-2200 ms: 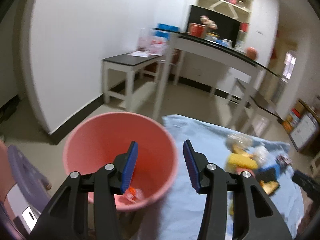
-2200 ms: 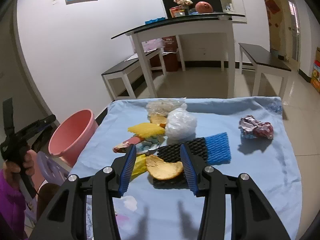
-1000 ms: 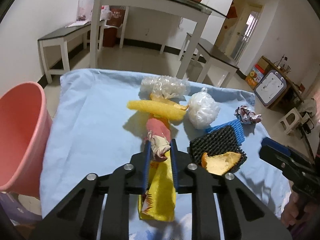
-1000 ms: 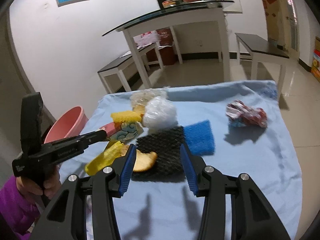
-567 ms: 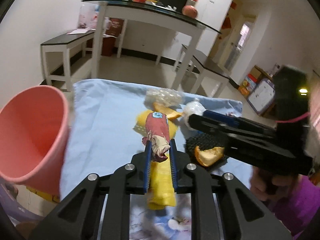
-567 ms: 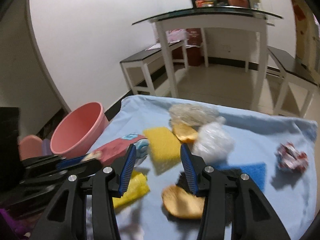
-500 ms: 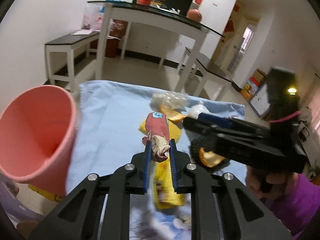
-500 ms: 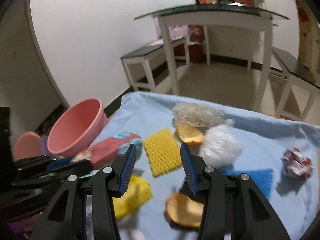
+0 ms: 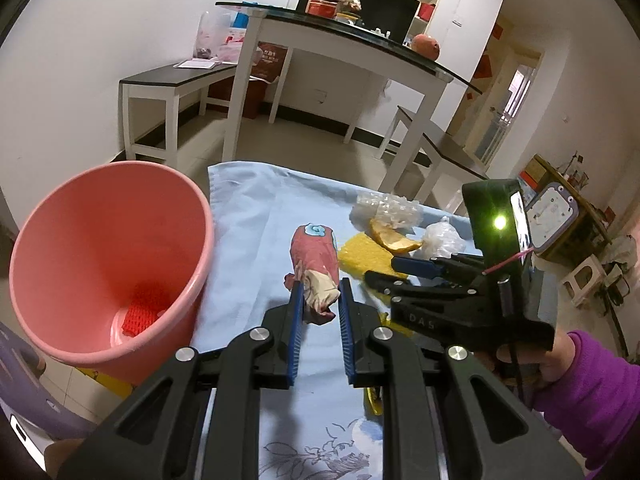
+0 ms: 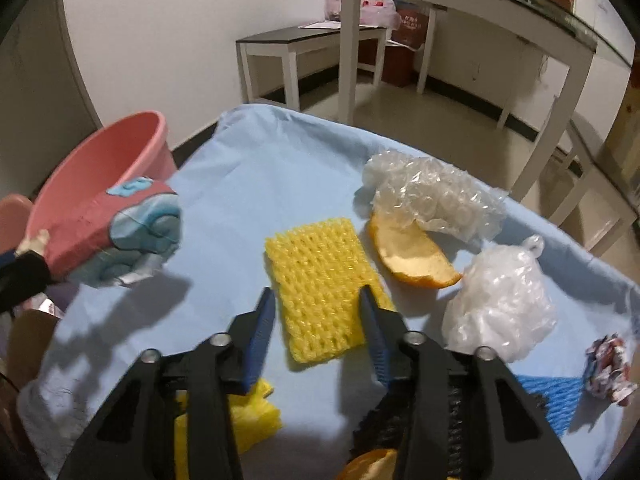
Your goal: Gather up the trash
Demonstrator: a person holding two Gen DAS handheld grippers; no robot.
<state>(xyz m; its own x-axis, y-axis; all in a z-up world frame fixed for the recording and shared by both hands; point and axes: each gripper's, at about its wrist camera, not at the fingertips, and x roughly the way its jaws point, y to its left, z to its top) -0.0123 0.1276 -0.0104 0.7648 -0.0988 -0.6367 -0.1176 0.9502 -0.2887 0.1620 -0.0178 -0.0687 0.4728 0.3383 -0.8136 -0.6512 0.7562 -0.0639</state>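
Observation:
My left gripper [image 9: 319,294] is shut on a crumpled pink and blue wrapper [image 9: 314,264] and holds it above the blue cloth, right of the pink bucket [image 9: 108,256]. The wrapper also shows in the right wrist view [image 10: 120,236], at the left. My right gripper [image 10: 318,312] is open and empty, its jaws standing on either side of the near end of a yellow foam net [image 10: 324,284]. It shows in the left wrist view [image 9: 394,270] beside the held wrapper. The bucket holds a red net [image 9: 142,312].
On the blue cloth [image 10: 248,184] lie an orange peel [image 10: 412,256], bubble wrap [image 10: 436,196], a white plastic bag [image 10: 500,304], a blue net [image 10: 548,400], a black net [image 10: 456,440], a crumpled foil wrapper [image 10: 608,368] and a yellow packet [image 10: 248,416]. White tables [image 9: 352,52] stand behind.
My left gripper has carried the wrapper left, toward the bucket. My right gripper has come down and forward over the yellow foam net, still open.

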